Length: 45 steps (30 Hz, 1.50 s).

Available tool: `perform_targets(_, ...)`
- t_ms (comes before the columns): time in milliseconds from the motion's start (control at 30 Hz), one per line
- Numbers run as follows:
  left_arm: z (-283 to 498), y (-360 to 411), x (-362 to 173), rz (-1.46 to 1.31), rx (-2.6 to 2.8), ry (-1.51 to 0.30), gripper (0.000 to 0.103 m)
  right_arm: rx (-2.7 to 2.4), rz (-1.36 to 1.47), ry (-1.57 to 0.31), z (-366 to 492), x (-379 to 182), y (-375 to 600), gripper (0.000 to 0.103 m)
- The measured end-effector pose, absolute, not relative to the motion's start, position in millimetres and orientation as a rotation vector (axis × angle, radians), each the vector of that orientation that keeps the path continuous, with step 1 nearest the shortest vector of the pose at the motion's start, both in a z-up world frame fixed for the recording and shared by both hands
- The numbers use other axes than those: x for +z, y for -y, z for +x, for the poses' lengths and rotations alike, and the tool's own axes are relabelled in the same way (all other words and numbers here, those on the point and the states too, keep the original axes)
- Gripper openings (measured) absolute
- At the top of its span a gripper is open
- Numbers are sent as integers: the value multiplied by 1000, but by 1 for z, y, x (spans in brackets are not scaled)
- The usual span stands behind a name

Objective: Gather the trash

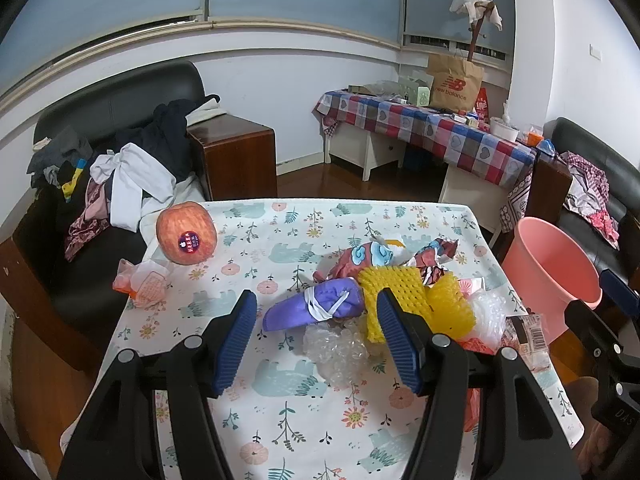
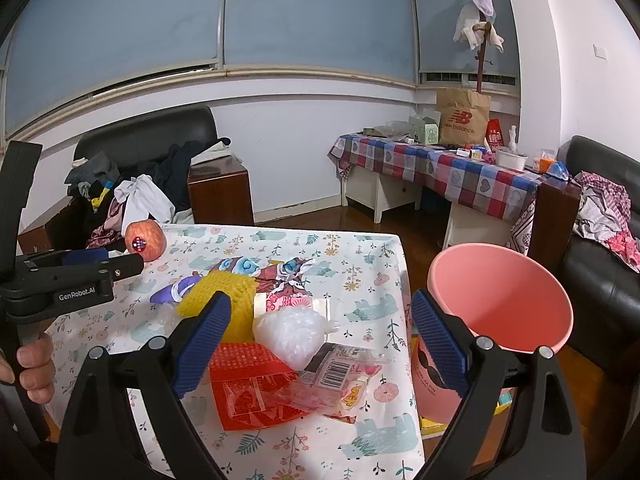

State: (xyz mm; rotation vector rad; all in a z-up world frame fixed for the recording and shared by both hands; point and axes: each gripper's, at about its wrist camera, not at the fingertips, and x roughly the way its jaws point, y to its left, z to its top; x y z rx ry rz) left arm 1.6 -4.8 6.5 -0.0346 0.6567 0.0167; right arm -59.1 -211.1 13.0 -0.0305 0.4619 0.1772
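Grippers number two, both with jaws spread wide and holding nothing. The left gripper hovers over the near half of the table, its blue pads either side of a purple wrapper tied with white string. The right gripper hangs above the table's right edge, over a red packet and a clear barcode wrapper.

Trash lies heaped in the middle and right of the table: two yellow foam nets, touching each other; two wads of clear bubble wrap, one under the purple wrapper, the other beside the red packet; and one crumpled red-and-blue patterned wrapper behind them. One apple with a sticker stands apart at the far left corner, with one small orange-and-white wrapper just in front of it.

One pink bin stands just off the table's right edge, mouth open.

The tablecloth is white, printed with bears and flowers. Beyond it are a dark sofa piled with clothes, a checked side table carrying one brown paper bag, and wooden flooring.
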Motion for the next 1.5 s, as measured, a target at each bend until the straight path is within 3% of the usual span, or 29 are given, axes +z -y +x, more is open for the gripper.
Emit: perform_targets(1500, 0, 2, -4, -39, 31, -669, 62, 150, 2, -452, -60, 8, 226, 92)
